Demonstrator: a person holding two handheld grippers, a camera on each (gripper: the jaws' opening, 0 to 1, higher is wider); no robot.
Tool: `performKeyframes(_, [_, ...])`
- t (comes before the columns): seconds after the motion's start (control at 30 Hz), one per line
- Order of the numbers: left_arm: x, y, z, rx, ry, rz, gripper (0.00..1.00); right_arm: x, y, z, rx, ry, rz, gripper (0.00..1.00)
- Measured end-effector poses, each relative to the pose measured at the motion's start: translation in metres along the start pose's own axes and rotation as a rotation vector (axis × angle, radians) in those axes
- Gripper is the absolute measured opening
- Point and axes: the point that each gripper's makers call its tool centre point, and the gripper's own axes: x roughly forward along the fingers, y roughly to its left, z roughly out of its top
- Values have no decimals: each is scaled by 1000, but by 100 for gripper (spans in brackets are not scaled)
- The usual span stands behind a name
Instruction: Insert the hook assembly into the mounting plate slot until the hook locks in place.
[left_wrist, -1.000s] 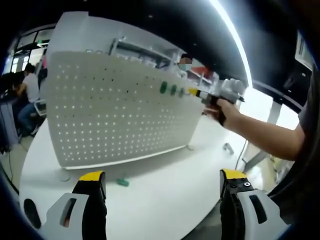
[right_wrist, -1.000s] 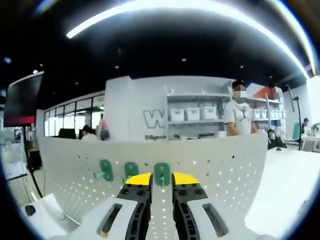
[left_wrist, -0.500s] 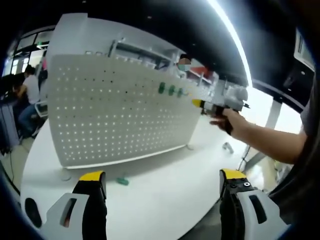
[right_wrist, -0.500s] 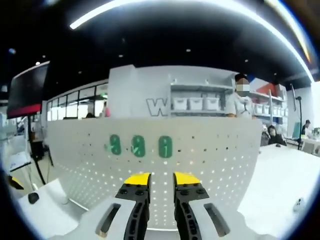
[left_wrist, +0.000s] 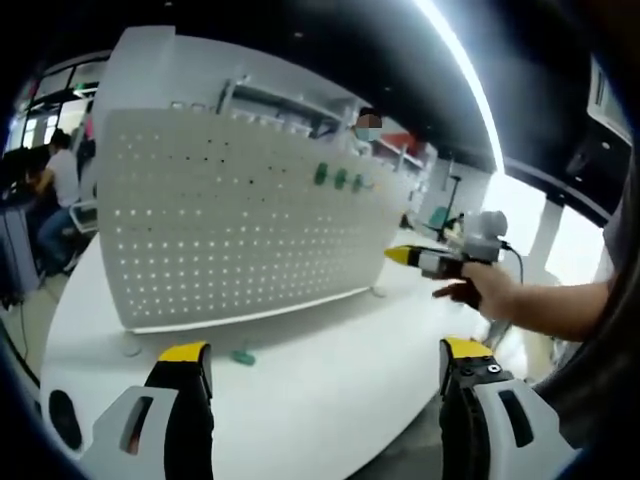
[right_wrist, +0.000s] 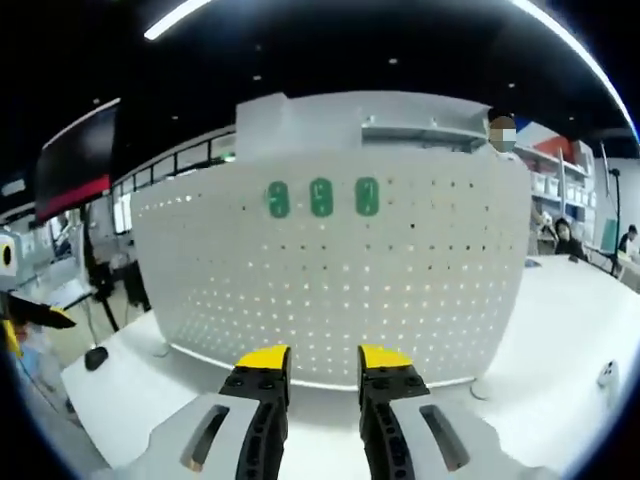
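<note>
Three green oval plastic hooks are seen seated in a row near the top of the upright white perforated pegboard plate, which stands on the white tabletop. A fourth small green hook piece lies loose on the tabletop at the board's foot, in the left gripper view.

The step in hand is judged to be the interval between insertions: with nothing held, a pickup of the loose piece is called for next, followed by a press into a free slot beside the mounted row.

In the right gripper view, the right gripper is held with its yellow-tipped jaws narrowly parted and empty, the mounted hooks at twelve o'clock, well apart. The left gripper is spread wide and empty; the loose piece sits just above its jaw at about ten o'clock.
</note>
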Motion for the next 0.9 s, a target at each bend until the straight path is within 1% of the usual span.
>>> performKeyframes(0.07, [-1,0,0,0,-1,1,96,-5,5,-10,6,18,12,27])
performKeyframes(0.23, [-5,1,-1,0,-5,11,96,-16,14,-28,6,49,26,29])
performKeyframes(0.3, [-6,1,-2,2,-1,14,96,-19,19,-35,0,69,47,30])
performKeyframes(0.4, [-7,-1,-4,4,0,14,96,-25,25,-43,-16,86,62,33])
performKeyframes(0.8, [-8,-1,-8,-9,2,16,96,-48,45,-72,-11,137,99,35])
performKeyframes(0.9, [-8,-1,-10,-9,7,14,96,-49,52,-79,-21,155,122,35])
